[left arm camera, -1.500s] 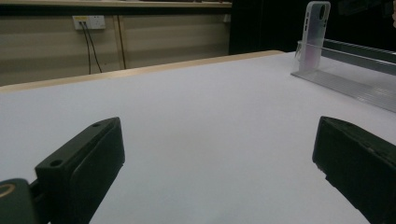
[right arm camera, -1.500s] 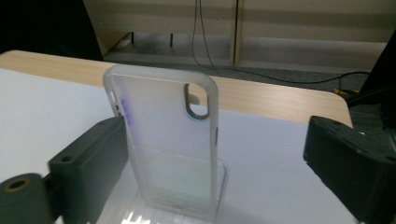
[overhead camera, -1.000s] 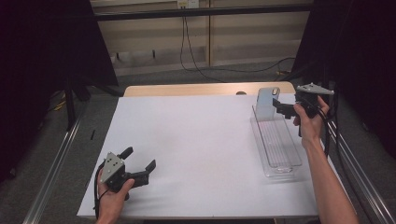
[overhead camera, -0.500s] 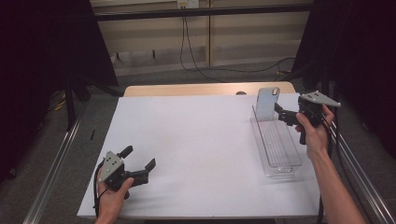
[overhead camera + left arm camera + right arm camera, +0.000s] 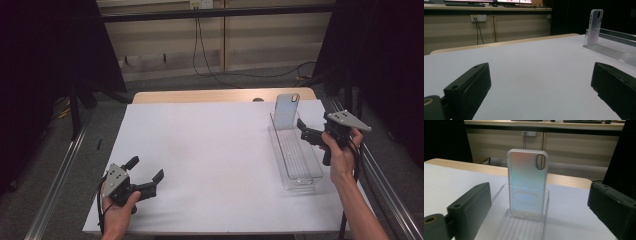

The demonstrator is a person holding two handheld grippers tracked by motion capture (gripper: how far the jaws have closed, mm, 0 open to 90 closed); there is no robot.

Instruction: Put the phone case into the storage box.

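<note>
A pale iridescent phone case (image 5: 286, 111) (image 5: 526, 185) (image 5: 594, 27) stands upright at the far end of a clear plastic tray (image 5: 280, 160) (image 5: 521, 227) (image 5: 614, 47) on the right of the white table. My right gripper (image 5: 303, 131) (image 5: 539, 212) hovers just right of the tray, short of the case. It points at the case, open and holding nothing. My left gripper (image 5: 146, 168) (image 5: 541, 90) rests low at the table's near left corner, open, with only bare tabletop between its jaws.
The white table top (image 5: 210, 150) has a wooden strip (image 5: 220, 95) along its far edge. Metal rails (image 5: 60, 170) run along both sides. Cables (image 5: 200, 55) lie on the floor behind, and dark curtains hang at left and right.
My right gripper has drawn back from the phone case toward the near side, leaving the case standing in the tray. The left gripper has stayed put.
</note>
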